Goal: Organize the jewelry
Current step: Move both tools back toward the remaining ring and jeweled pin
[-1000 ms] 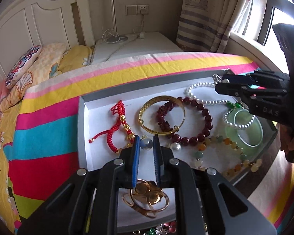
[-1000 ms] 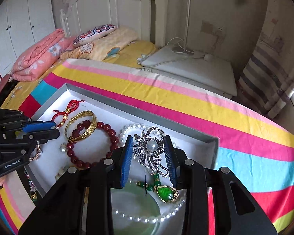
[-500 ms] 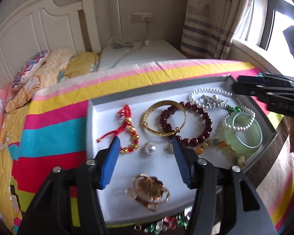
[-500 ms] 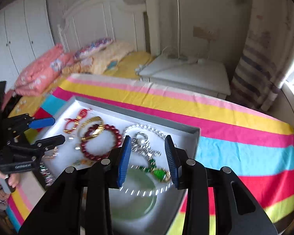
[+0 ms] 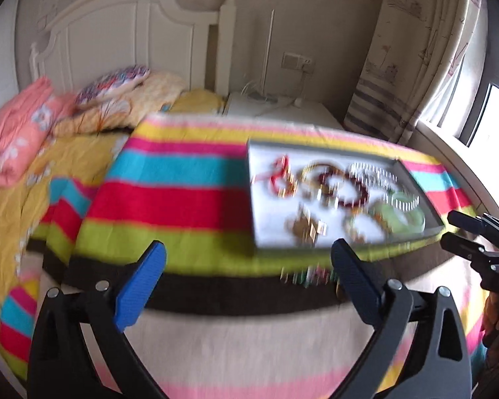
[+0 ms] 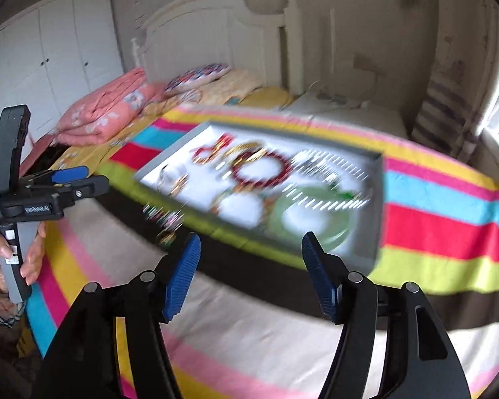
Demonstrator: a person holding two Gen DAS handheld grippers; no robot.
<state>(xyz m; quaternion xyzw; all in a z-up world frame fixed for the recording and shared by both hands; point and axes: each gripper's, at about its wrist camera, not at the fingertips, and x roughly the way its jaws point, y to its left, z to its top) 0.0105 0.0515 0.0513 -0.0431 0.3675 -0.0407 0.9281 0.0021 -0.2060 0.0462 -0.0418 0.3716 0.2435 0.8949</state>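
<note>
1. The left gripper (image 5: 248, 266) stands with its jaws spread wide and nothing between them, low in the frame over the striped blanket (image 5: 183, 196); the right gripper (image 6: 251, 262) is likewise wide apart and empty

2. The jewelry sits in a grey tray (image 5: 251, 199) right of centre in the left view and at mid-frame in the right view; both views are blurred

3. A few small loose pieces (image 6: 164, 219) lie on the blanket just beside the tray's near edge

4. The red bead bracelet (image 6: 262, 173) looks light and floppy: pinch one stretch of beads

5. The green bangle (image 6: 311, 219) looks stiff, smooth and breakable: pinch across its rim, gently
</note>
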